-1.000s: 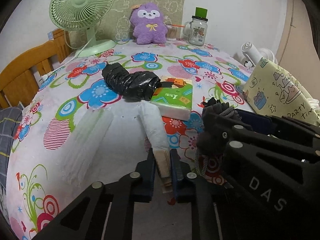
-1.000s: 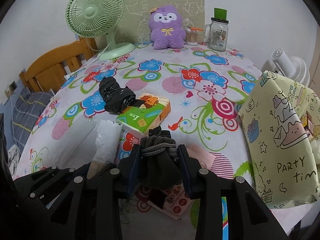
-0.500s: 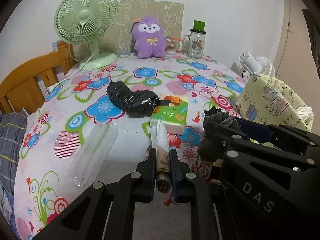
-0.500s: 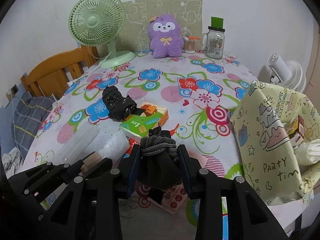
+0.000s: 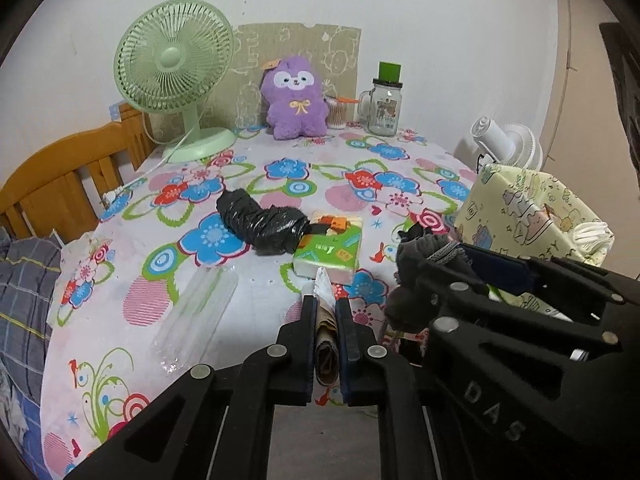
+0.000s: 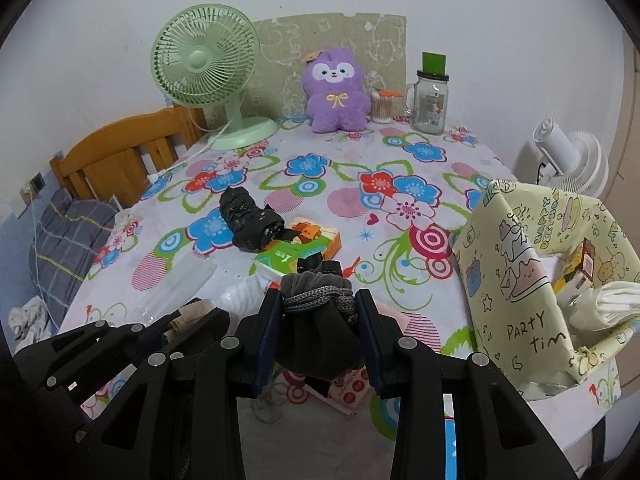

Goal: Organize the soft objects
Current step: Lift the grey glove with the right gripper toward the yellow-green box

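Nearest the left wrist camera, the left gripper (image 5: 327, 320) pinches a rolled beige bundle with a white plastic end (image 5: 326, 332) between its two fingers, lifted above the near edge of the table (image 5: 256, 312). Just to its right, the right gripper (image 6: 318, 316) is clamped on a dark grey drawstring pouch (image 6: 320, 320), its cord bunched between the finger pads. Under the pouch a flat printed packet (image 6: 344, 388) lies on the floral tablecloth. To the left of the grippers rests a clear plastic sleeve (image 5: 196, 312). A little farther, near the middle of the table, a green tissue pack (image 5: 330, 248) lies with a crumpled black plastic bag (image 5: 260, 222) touching its left far corner. On the right side stands a pale yellow cartoon-print bag (image 6: 532, 264), open at the top, with white cloth (image 6: 608, 300) and small boxes (image 6: 580, 268) inside. At the far edge, against the wall, sit a green desk fan (image 6: 208, 64) on the left, a purple plush toy (image 6: 336, 92) in the middle, a cotton swab jar (image 6: 382, 106) and a glass mug jar (image 6: 430, 98) to its right.
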Motion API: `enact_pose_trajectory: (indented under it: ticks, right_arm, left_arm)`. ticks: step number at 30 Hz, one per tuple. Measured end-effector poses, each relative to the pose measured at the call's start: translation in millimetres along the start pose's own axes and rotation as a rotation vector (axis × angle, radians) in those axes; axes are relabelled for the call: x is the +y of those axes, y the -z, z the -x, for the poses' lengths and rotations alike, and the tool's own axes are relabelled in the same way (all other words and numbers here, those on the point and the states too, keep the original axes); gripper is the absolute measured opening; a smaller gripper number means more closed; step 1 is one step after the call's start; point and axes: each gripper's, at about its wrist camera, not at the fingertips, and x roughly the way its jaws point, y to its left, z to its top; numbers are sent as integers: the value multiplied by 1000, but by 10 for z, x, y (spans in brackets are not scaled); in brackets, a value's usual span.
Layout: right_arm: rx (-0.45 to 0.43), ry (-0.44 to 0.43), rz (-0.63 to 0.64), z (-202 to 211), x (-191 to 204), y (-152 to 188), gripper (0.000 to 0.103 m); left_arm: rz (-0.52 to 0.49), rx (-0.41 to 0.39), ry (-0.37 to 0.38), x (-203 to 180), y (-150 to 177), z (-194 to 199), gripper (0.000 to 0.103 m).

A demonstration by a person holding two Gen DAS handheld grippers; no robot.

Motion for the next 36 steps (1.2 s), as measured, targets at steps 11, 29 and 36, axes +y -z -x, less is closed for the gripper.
enact_pose_trajectory:
  ticks: [11, 29, 36]
  right_arm:
    - [-48, -4, -6, 265, -27, -86, 41]
    - [-104, 9, -31, 606, -247, -300, 41]
    - [-125, 25, -39, 710, -363, -414, 41]
  left_arm:
    - [-25, -48, 1, -123, -99, 219, 2]
    - [-57, -91, 7, -371, -364, 457, 2]
    - [-70, -104, 20, -492, -509, 510, 2]
